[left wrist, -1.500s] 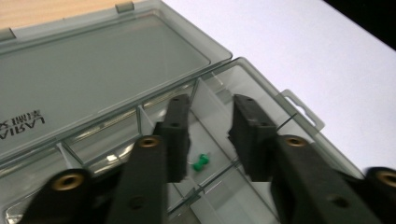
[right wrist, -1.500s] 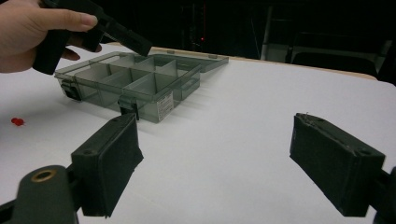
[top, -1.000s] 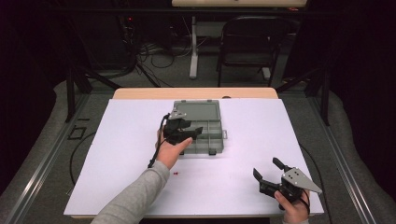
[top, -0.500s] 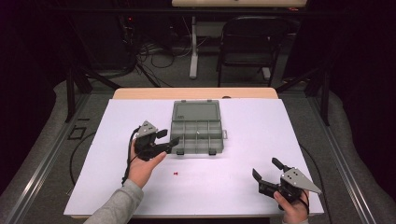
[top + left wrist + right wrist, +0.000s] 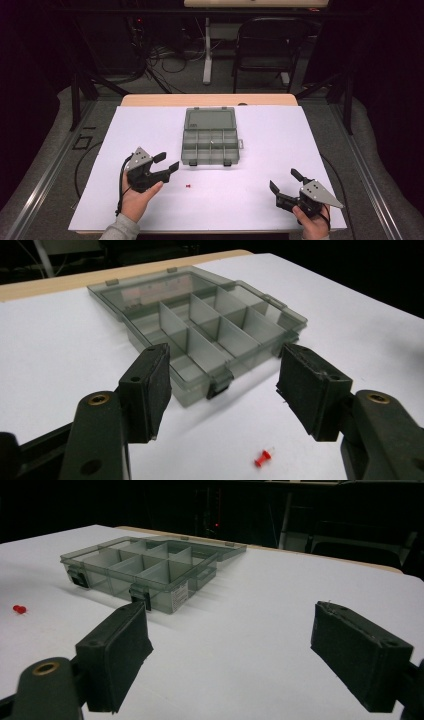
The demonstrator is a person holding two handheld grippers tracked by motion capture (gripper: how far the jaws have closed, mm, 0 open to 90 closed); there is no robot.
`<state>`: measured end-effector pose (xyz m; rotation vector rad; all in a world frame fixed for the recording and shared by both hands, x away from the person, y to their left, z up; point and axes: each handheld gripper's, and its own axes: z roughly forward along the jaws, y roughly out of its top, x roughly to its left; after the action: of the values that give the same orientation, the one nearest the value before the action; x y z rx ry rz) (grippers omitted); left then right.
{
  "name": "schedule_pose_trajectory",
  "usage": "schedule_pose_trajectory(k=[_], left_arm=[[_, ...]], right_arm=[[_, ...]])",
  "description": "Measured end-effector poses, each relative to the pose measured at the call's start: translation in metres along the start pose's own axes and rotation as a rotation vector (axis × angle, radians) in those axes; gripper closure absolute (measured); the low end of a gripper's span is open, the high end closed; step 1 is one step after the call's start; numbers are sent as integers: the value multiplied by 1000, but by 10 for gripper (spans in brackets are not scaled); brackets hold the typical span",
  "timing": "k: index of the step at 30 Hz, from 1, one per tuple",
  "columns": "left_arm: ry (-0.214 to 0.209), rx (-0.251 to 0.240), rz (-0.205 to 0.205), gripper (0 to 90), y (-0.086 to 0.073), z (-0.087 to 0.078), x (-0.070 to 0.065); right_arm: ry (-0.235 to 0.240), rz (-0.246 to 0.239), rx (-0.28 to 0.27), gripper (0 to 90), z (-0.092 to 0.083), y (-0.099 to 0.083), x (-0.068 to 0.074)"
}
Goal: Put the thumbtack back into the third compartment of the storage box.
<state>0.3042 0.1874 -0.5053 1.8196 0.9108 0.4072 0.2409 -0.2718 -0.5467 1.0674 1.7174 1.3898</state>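
Observation:
A smoky grey compartment box lies open in the middle of the white table, lid folded back, its compartments bare as far as I can see. A small red pushpin lies on the table in front of it, also visible low in the left gripper view and at the left edge of the right gripper view. My left gripper hovers left of the pin, open, nothing between its pads. My right gripper rests near the front right corner, open and empty.
The table is covered with white paper, a wooden edge showing at the back. A black cable trails off the left side. Behind the table stand a chair and tangled cables on the floor.
My left gripper has pulled away from the box, moving left and toward the table's front. The red pin lies exposed on the table. The right gripper has stayed put.

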Motion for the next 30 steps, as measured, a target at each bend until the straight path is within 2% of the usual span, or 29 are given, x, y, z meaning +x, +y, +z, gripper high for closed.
schedule_pose_trajectory(k=[4,9,14,18,20,21,23,25,30], left_arm=[[7,11,-10,377,-10,-5,-1],[1,27,-34,389,-22,-12,1],[3,31,-59,394,-26,-10,4],[-11,57,-62,416,-29,-4,2],[-27,67,-68,471,-30,-2,1],[-53,85,-73,485,-31,2,-2],[-64,95,-67,495,-33,5,-3],[-81,119,-71,547,-35,11,-6],[-107,167,-37,607,-39,25,-11]], right_arm=[[5,-14,-1,143,0,0,2],[6,-8,-3,143,0,0,1],[7,-12,1,143,0,0,1],[9,-17,6,143,0,-1,1],[11,-17,7,143,0,-1,1],[12,-17,5,144,0,-1,1],[14,-15,8,144,0,-1,1],[17,-18,10,144,1,-1,1],[22,-22,15,144,1,-1,1]])
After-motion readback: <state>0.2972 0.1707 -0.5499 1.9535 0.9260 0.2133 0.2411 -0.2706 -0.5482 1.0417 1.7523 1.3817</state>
